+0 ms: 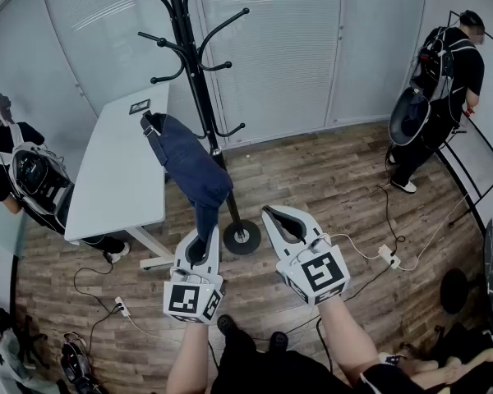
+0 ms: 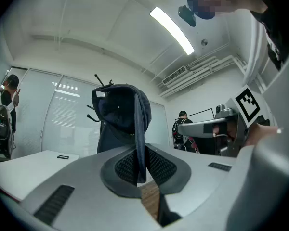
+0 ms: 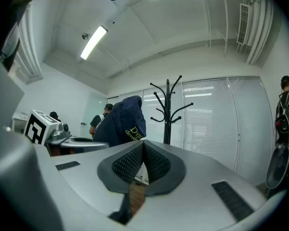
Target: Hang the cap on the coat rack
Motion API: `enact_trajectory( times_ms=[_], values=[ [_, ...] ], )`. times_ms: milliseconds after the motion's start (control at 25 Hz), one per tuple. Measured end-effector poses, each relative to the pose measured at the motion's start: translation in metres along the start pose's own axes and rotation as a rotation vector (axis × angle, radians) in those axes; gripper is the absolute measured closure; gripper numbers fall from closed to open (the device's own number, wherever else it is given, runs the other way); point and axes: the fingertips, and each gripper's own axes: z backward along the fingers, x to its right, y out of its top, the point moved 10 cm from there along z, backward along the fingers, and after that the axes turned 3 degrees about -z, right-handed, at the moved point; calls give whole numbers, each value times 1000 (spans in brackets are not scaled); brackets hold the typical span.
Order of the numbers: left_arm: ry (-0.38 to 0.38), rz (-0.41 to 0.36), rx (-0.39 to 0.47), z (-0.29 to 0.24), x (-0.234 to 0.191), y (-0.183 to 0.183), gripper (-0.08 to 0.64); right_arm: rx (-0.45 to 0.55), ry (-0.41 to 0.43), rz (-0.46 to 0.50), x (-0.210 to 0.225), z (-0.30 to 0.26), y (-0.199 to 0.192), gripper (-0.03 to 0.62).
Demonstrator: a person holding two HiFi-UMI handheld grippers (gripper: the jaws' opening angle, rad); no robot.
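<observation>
The navy cap point(image 1: 189, 167) is held up just beside the black coat rack point(image 1: 199, 80), its edge pinched in the left gripper point(image 1: 202, 240), while the right gripper point(image 1: 271, 214) is closed on nothing.

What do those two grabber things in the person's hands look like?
Both the left gripper and right gripper are pale grey plastic, with two curved jaws lined with black ribbed pads. Each carries a white cube with black square markers at the back. A thin white cable trails by the right one. The forearms are bare.
</observation>
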Motion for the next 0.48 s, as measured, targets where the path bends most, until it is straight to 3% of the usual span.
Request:
enact_trajectory(
  times_ms=[480],
  values=[
    [-31,-42,46,-5,12,19,530,10,-4,24,2,13,7,563]
  ],
)
